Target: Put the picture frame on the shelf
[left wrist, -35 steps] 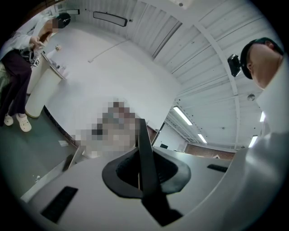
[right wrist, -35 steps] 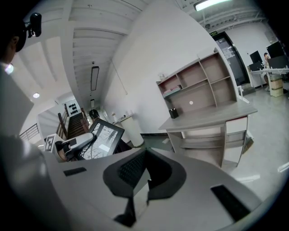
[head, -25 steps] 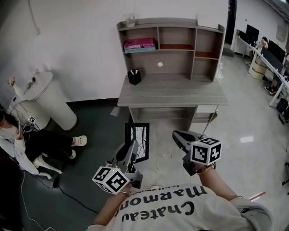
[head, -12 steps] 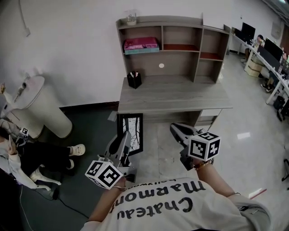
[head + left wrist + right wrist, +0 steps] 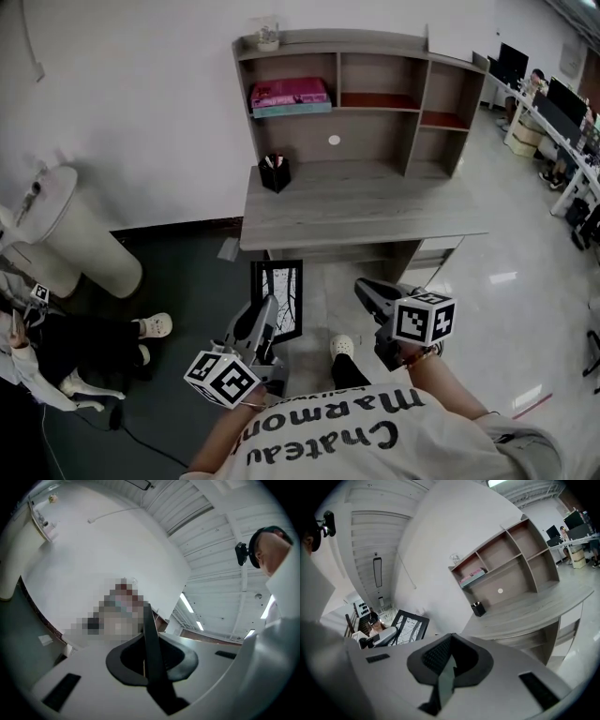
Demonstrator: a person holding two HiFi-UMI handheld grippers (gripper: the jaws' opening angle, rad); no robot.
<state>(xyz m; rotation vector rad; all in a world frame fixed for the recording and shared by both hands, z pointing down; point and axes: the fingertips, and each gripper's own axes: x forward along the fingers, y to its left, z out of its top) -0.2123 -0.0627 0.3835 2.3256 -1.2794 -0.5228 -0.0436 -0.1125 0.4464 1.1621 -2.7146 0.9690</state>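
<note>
Head view, with the two gripper views. The left gripper (image 5: pixel 267 319), at lower centre-left of the frame, is clamped on the picture frame (image 5: pixel 281 295). Its own view shows the frame edge-on, as a thin dark bar pinched between the padded jaws. This grip on the edge carries the flat frame upright, with its face turned outward, which is probably meant to let it be stood on a board without re-gripping. The frame is a slim black rectangular moulding around a pale print with dark branching lines. It hangs above the floor just in front of the desk (image 5: pixel 361 202) and is well short of the shelf (image 5: pixel 375 141) at upper centre. The right gripper (image 5: pixel 368 289), at lower centre-right, has its jaws together with nothing between them, and it appears to be kept free as a spare. The shelf is a grey wood-grain hutch of flat boards divided into open compartments. A pink box (image 5: pixel 288 93) fills the upper-left compartment, while the middle and right compartments look bare and so seem the likelier places for the frame. A black pen holder (image 5: pixel 275 174) stands on the desktop at the left, and a small glass jar (image 5: pixel 267 36) sits on the top board. The floor is dark and matte at the left and glossy tile at the right.
</note>
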